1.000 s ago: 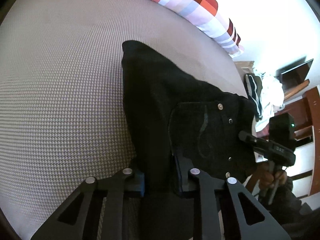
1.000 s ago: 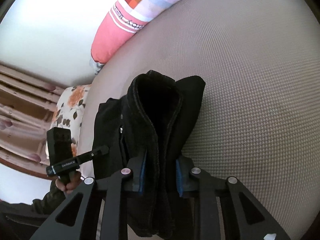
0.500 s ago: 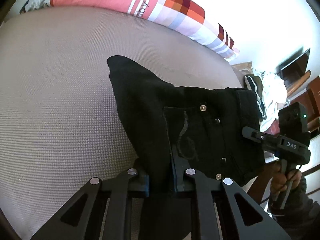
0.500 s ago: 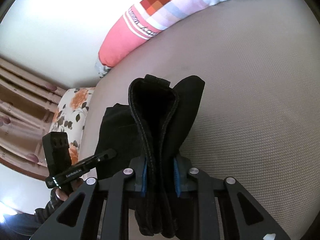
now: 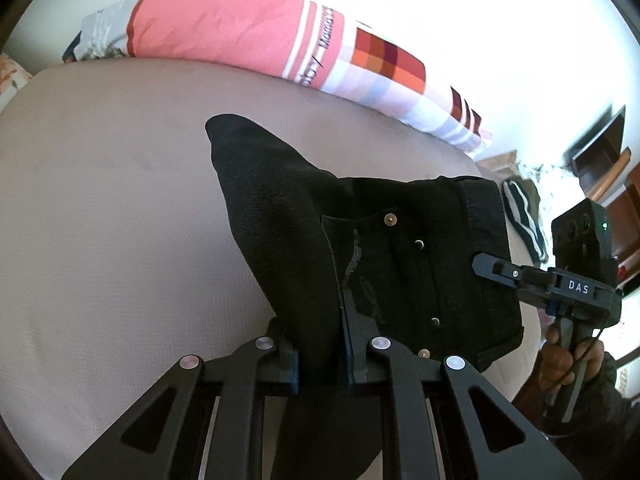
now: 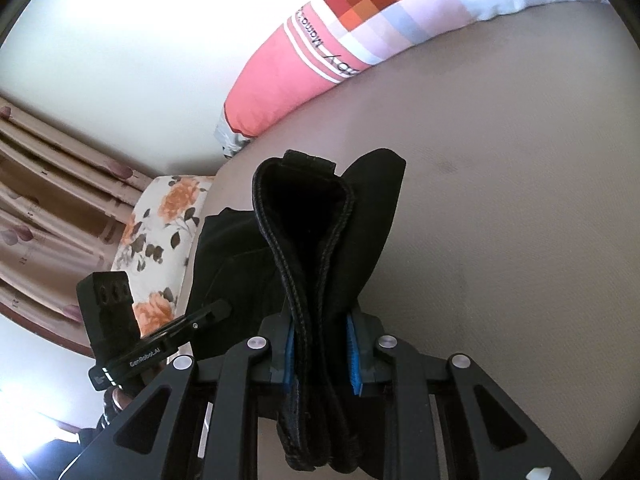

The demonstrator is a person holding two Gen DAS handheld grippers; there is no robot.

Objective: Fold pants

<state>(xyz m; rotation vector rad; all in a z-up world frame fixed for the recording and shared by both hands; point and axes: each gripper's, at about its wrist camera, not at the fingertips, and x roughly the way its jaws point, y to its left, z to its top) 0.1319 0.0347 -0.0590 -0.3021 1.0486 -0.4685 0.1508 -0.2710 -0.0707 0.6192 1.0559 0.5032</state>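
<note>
A: Left wrist view, quick pass left to right. Beige bed (image 5: 100,240) fills the left side, long pink pillow (image 5: 224,28) along its far edge, checked pattern on the pillow's right part.

B: Pants?

A: Black pants (image 5: 360,240), folded into a bundle, middle of frame, lifted above the bed. 1 corner sticks up at the far left of the bundle. Back pocket with rivets faces the camera, waistband on the right side.

B: Left gripper (image 5: 322,354)?

A: Clamped on the near edge of the pants, both pads pressed into the fabric, cloth hanging down below the jaws.

B: Far right?

A: Right gripper (image 5: 484,264) comes in from the right, tip at the waistband edge, a hand (image 5: 568,360) on its handle. Cluttered furniture behind it, blurry.

B: Right wrist view?

A: Curtain (image 6: 48,208) far left, floral cushion (image 6: 160,240) next to it. Left gripper (image 6: 218,310) low left, its tip against the dark cloth. Can't tell the grip from here.

B: Centre?

A: Pants (image 6: 320,240) again, thick folded layers, stitched waistband edges looping up like an arch. Right gripper (image 6: 320,356) squeezed shut on that stack, blue pads on both sides touching fabric, ends dangling below.

B: Right side?

A: Bed (image 6: 520,220), pink pillow (image 6: 320,44) running across the top.
</note>
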